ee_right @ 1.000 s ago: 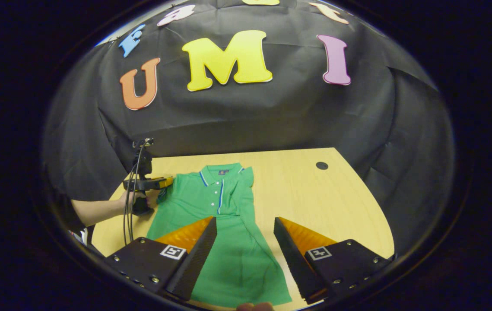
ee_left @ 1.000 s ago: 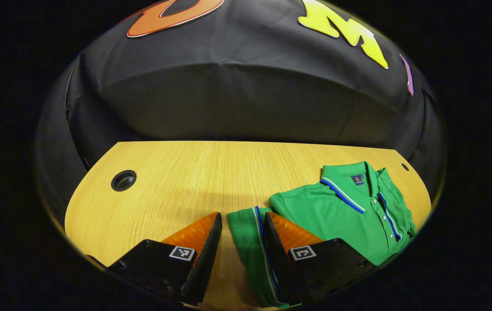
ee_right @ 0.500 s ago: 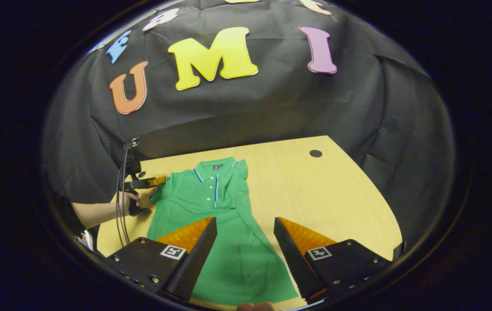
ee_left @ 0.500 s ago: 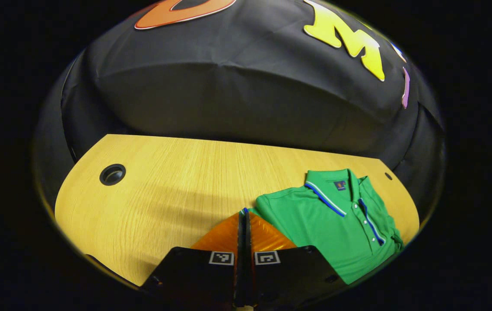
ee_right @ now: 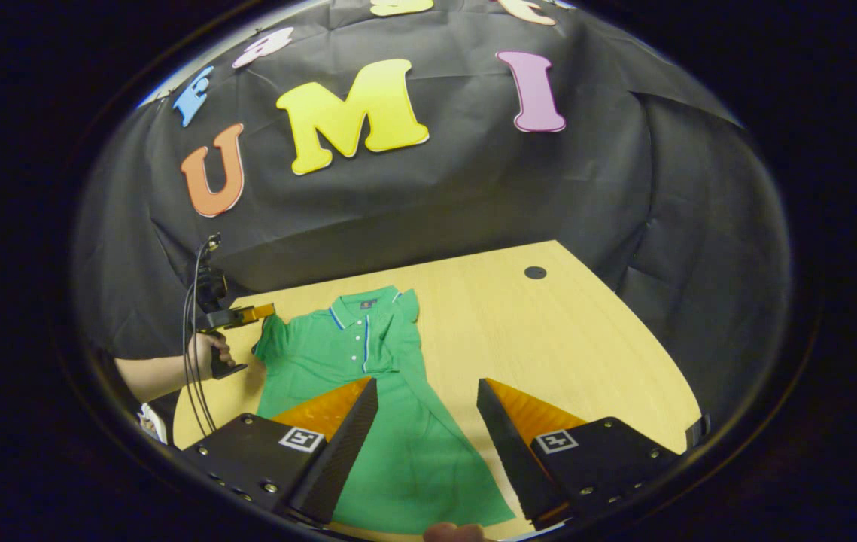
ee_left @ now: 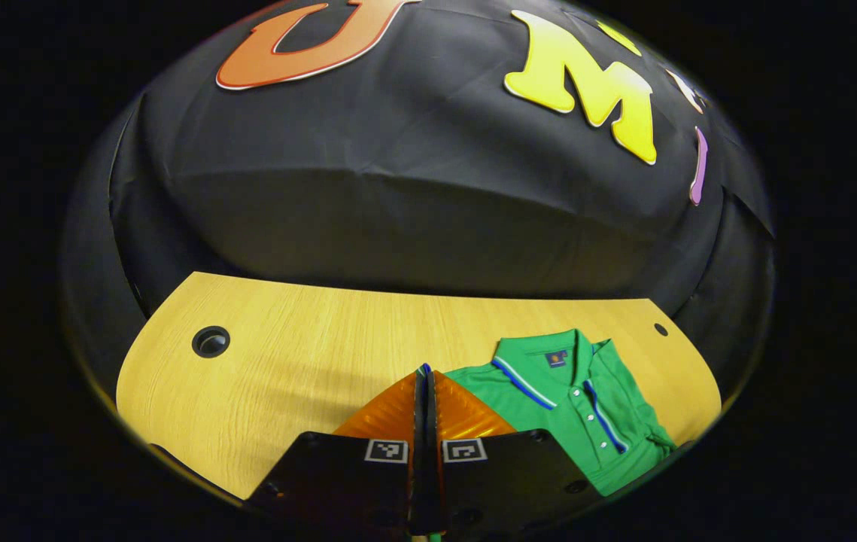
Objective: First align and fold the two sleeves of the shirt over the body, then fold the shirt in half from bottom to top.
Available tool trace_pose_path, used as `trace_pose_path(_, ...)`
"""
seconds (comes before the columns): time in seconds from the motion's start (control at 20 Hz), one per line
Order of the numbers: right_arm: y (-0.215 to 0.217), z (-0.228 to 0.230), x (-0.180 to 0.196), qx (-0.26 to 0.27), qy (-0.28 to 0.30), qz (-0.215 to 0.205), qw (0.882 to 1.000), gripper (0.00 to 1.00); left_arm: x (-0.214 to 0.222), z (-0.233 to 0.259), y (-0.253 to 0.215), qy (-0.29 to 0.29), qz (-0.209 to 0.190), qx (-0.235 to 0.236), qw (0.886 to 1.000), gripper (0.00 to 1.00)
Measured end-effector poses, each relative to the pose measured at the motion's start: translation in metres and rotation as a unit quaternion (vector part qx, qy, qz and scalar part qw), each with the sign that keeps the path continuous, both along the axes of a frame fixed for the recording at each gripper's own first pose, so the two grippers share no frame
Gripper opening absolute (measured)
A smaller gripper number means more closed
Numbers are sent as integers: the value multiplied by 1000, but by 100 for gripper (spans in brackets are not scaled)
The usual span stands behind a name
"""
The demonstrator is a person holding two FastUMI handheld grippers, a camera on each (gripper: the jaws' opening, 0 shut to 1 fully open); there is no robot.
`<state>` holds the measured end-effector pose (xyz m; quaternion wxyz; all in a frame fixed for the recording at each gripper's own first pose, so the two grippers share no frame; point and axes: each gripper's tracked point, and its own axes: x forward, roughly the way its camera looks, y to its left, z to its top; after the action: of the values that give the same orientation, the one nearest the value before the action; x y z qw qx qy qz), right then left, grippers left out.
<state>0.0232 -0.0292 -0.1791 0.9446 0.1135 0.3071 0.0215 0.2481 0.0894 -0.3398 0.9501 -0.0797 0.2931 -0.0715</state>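
Observation:
A green polo shirt (ee_right: 338, 354) with a striped collar lies face up on the wooden table (ee_right: 548, 339). Its right sleeve (ee_right: 407, 331) is folded over the body. My left gripper (ee_left: 424, 374) is shut on the cuff of the left sleeve (ee_right: 266, 339), and a sliver of cuff pokes out at its tips. In the right gripper view that left gripper (ee_right: 256, 311) holds the sleeve lifted off the table, with a hand (ee_right: 206, 354) behind it. My right gripper (ee_right: 426, 382) hangs open above the shirt's lower body, holding nothing. The collar and button placket (ee_left: 586, 406) lie right of the left gripper.
A round cable hole (ee_left: 210, 341) sits in the table's far left corner, and a smaller one (ee_right: 535, 272) at the far right. Cables (ee_right: 191, 354) hang from the left gripper. Bare wood (ee_left: 308, 361) stretches left of the shirt. The black cloth wall stands behind the table.
My left gripper went from open around the left sleeve cuff to shut on it, then lifted the sleeve up. The right gripper stayed open and barely shifted.

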Motion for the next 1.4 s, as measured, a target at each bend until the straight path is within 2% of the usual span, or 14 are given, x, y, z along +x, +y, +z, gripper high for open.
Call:
trace_pose_path(0.3, -35, 3, -17, 25, -11, -27, 999, 86, 3, 29, -49, -3, -15, 14, 1000, 3)
trace_pose_path(0.5, -64, -4, -36, 36, -4, -47, 998, 87, -1, 24, -99, 15, -38, 23, 999, 3)
trace_pose_path(0.75, -89, -5, -46, 37, -2, -63, 997, 87, -12, 14, -159, 39, -73, 6, 997, 3)
trace_pose_path(0.85, -91, -4, -44, 37, -4, -60, 998, 87, -22, 19, -170, 41, -89, -7, 995, 12)
trace_pose_path(0.9, -91, -3, -41, 37, -7, -57, 998, 87, -31, 26, -173, 42, -97, -17, 994, 41)
trace_pose_path(1.0, -85, -1, -34, 35, -12, -45, 998, 87, -46, 34, -158, 38, -84, -6, 996, 100)
trace_pose_path(1.2, -66, 0, -17, 30, -14, -1, 999, 87, -90, 52, -128, 40, -61, -17, 997, 100)
trace_pose_path(1.4, -40, -15, -5, 40, 17, 76, 996, 86, -166, 51, -90, 67, -60, -23, 996, 100)
